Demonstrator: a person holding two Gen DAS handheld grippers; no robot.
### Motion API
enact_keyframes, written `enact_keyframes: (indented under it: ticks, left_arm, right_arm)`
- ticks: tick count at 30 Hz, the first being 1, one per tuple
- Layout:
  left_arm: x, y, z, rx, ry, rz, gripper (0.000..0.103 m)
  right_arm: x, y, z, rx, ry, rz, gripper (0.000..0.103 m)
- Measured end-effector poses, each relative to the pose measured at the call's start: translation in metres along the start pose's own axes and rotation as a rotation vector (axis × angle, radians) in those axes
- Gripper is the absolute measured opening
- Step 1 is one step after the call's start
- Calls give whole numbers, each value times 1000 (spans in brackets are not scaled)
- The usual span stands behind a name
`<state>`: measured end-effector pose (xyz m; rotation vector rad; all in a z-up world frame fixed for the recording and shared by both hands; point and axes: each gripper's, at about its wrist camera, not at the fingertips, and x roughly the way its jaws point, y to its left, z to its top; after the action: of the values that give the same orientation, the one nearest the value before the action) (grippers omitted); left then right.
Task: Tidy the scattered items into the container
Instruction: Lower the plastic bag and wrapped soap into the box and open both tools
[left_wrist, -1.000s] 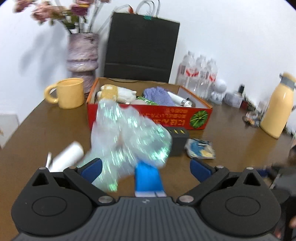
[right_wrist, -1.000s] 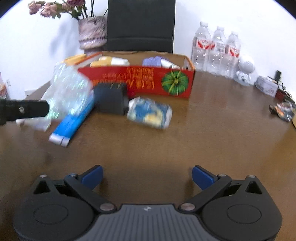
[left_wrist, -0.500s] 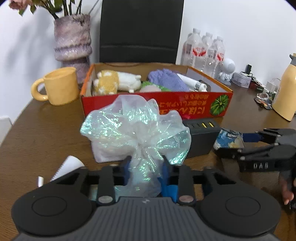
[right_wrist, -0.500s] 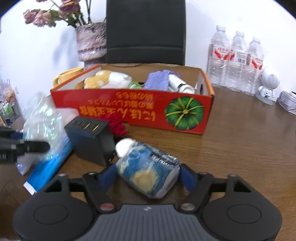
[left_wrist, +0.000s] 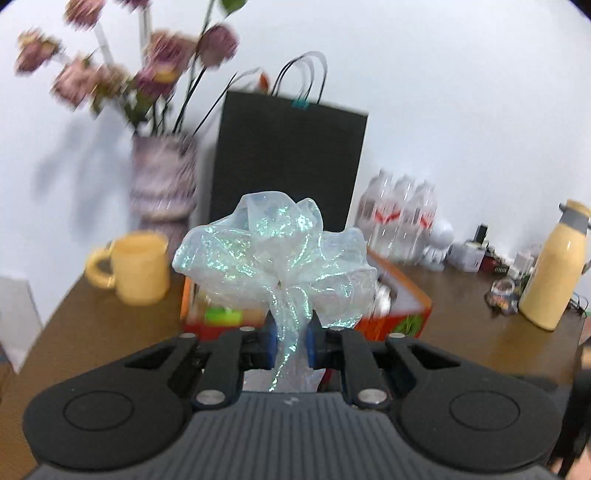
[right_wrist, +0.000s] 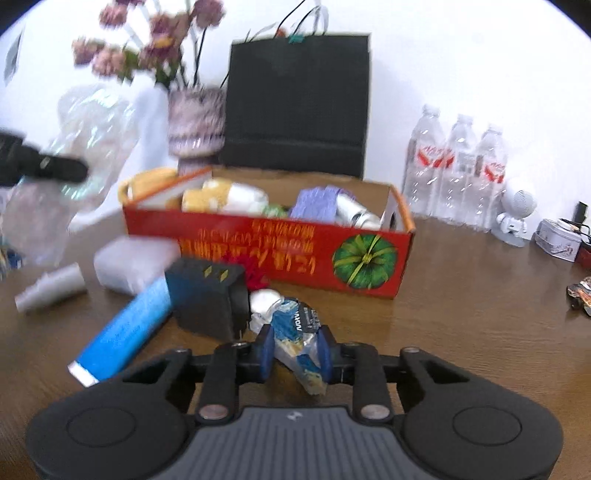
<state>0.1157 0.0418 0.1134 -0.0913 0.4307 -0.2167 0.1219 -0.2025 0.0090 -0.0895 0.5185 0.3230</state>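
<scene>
My left gripper (left_wrist: 291, 341) is shut on an iridescent cellophane bundle (left_wrist: 277, 254) and holds it up above the table, in front of the red cardboard box (left_wrist: 402, 314). In the right wrist view the same bundle (right_wrist: 92, 122) hangs at the far left, left of the red box (right_wrist: 266, 247). My right gripper (right_wrist: 295, 350) is shut on a blue-and-yellow packet (right_wrist: 295, 332) close to the table. The box holds a plush toy (right_wrist: 221, 194), a purple cloth (right_wrist: 314, 201) and a tube.
A black charger block (right_wrist: 205, 295), a blue tube (right_wrist: 125, 328), a white packet (right_wrist: 133, 264) and a white roll (right_wrist: 48, 288) lie before the box. A yellow mug (left_wrist: 136, 266), a vase (left_wrist: 162, 181), a black bag (left_wrist: 284, 166), water bottles (left_wrist: 395, 218) and a yellow flask (left_wrist: 554, 273) stand around.
My left gripper closed on the cellophane bundle and lifted it off the table. My right gripper closed on the blue-and-yellow packet.
</scene>
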Motion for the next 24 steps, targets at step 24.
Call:
enact_keyframes:
  ticks: [24]
  left_arm:
    - [174, 34, 59, -85, 340, 5, 17]
  right_arm:
    - [107, -42, 173, 197, 225, 70, 23]
